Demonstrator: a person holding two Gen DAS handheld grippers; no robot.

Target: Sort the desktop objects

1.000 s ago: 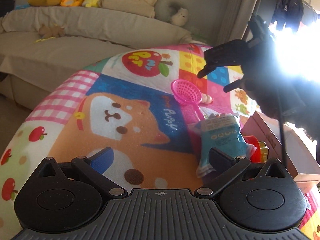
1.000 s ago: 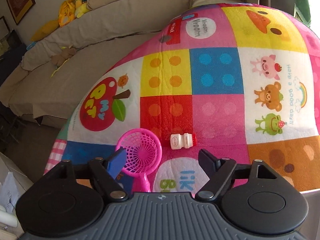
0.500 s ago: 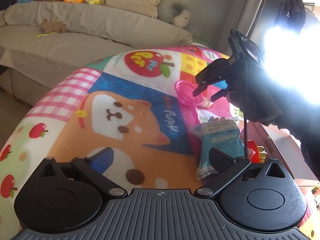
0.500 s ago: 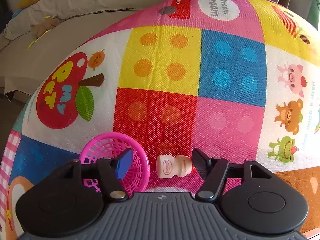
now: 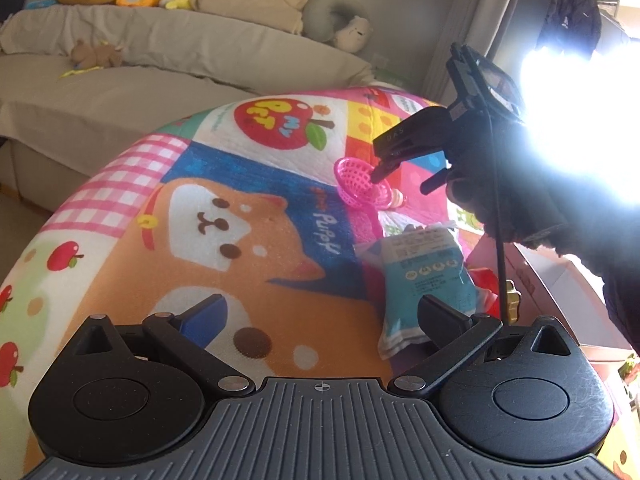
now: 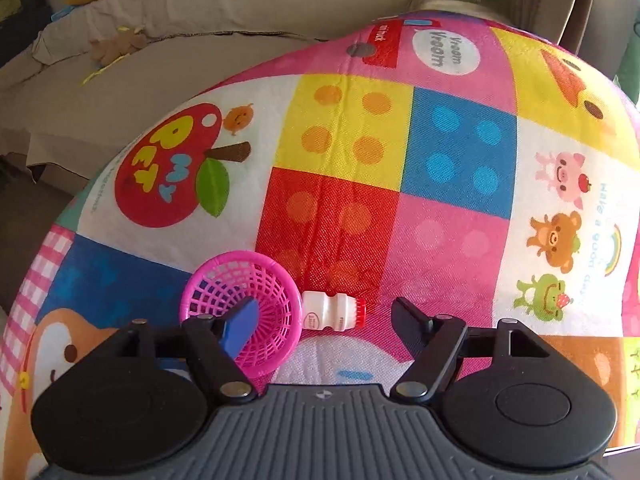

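Right gripper (image 6: pixel 324 316) jaws opening, lower centre, straddling unheld yogurt bottle (image 6: pixel 332 314); left gripper (image 5: pixel 320 312) apart, empty; pink strainer (image 6: pixel 244 312) and blue pouch (image 5: pixel 424 276) unsorted.

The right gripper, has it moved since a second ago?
Yes. In the left wrist view the right gripper has dropped down and left toward the pink strainer on the mat; its jaws are opening.

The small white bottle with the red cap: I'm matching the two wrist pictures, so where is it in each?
Left wrist: the bottle peeks out right of centre, mostly hidden behind the pink strainer.
Right wrist: low centre, lying on its side, between the right gripper fingers.
Shared landmark: the pink strainer, beside it in both.
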